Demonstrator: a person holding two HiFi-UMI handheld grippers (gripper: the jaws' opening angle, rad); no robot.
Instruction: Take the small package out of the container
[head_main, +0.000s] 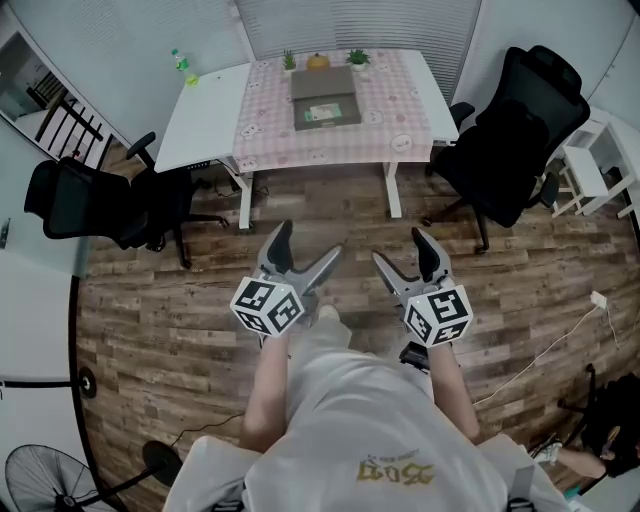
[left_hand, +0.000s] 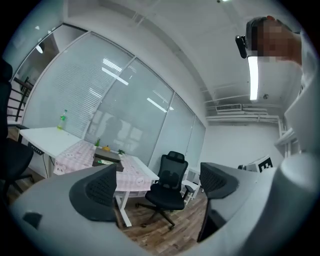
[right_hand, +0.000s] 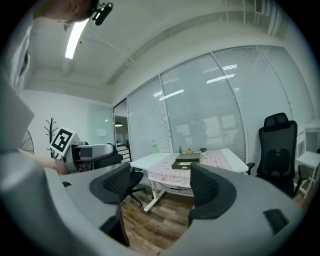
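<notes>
A dark open container (head_main: 325, 98) lies on the far table with the pink checked cloth (head_main: 390, 110). A small greenish package (head_main: 323, 112) rests inside it. Both grippers are held over the wooden floor, well short of the table. My left gripper (head_main: 308, 246) stands open and holds nothing, and so does my right gripper (head_main: 400, 250). In the left gripper view the left gripper (left_hand: 159, 182) frames a chair, with the container (left_hand: 106, 157) far off to the left. In the right gripper view the container (right_hand: 187, 160) shows far off, above the right gripper (right_hand: 162, 184).
Black office chairs stand to the right (head_main: 515, 130) and left (head_main: 95, 200) of the table. A white desk (head_main: 200, 115) with a green bottle (head_main: 181, 64) adjoins it. Small plants (head_main: 357, 57) line the table's back edge. A fan (head_main: 45, 480) and a floor cable (head_main: 545, 350) lie near me.
</notes>
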